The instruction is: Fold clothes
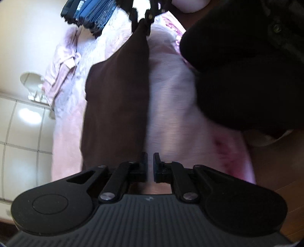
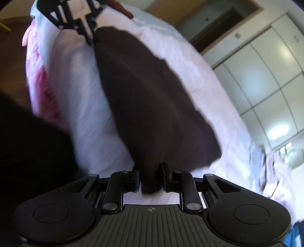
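Note:
A dark brown garment (image 1: 115, 98) hangs stretched between my two grippers above a bed with a pale pink cover (image 1: 171, 106). In the left wrist view my left gripper (image 1: 150, 165) is nearly shut on the garment's near edge, and my right gripper (image 1: 150, 18) shows at the top holding the far corner. In the right wrist view my right gripper (image 2: 150, 180) is shut on a bunched corner of the brown garment (image 2: 152, 106), and my left gripper (image 2: 89, 36) grips the far corner at the top.
A stack of folded blue and dark clothes (image 1: 89, 13) lies at the bed's far end. A pink garment (image 1: 62, 62) lies at the bed's left edge. A dark rounded shape (image 1: 247, 66) fills the right. White tiled floor (image 1: 22, 123) is at left, wardrobe doors (image 2: 266, 79) at right.

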A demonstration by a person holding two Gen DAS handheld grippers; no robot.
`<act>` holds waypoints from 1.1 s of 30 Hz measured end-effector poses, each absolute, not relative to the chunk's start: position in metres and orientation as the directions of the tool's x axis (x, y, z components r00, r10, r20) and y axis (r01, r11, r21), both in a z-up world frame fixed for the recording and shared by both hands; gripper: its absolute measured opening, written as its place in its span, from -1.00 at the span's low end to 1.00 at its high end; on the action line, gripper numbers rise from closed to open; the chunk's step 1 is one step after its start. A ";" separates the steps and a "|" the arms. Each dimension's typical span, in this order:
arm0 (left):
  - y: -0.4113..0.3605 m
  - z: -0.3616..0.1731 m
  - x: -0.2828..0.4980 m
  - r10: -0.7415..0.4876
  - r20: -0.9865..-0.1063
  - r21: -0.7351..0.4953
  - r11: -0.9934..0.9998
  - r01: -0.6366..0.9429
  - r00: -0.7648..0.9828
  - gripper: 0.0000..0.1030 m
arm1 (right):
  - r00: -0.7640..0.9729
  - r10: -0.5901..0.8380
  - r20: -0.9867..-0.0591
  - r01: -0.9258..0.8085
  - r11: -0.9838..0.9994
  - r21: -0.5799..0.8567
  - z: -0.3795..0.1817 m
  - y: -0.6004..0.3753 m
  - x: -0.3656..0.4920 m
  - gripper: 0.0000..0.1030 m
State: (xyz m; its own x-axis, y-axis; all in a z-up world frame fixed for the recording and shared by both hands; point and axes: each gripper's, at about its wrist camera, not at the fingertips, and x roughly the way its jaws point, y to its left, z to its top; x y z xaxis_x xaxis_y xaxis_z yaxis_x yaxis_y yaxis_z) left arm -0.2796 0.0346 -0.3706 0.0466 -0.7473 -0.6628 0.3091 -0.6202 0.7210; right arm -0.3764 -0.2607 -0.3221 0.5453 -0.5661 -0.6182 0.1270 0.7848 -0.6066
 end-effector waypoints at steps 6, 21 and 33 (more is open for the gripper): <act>0.042 -0.320 -0.245 -0.787 -0.614 0.697 -0.499 0.515 0.067 -0.84 | 0.525 -0.626 -0.577 0.314 0.773 -0.552 -0.304 -0.252 -0.424 -0.57; -0.118 -0.313 -0.190 -0.760 -0.649 0.452 -0.353 0.819 0.030 -0.60 | 0.715 -0.443 -0.541 0.542 0.840 0.028 -0.251 -0.361 -0.364 0.10; -0.193 -0.346 -0.173 -0.709 -0.705 0.338 -0.351 0.873 -0.012 -0.68 | 0.626 -0.462 -0.628 0.670 0.731 0.130 -0.285 -0.485 -0.360 -0.15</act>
State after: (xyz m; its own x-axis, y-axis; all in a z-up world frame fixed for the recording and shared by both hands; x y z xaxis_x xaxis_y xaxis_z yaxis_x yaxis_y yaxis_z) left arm -0.1728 -0.1930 -0.3463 -0.0123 -0.7095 -0.7046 0.8731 -0.3511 0.3383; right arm -0.3604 -0.4852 -0.2850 0.6262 -0.4615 -0.6284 0.6697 0.7311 0.1303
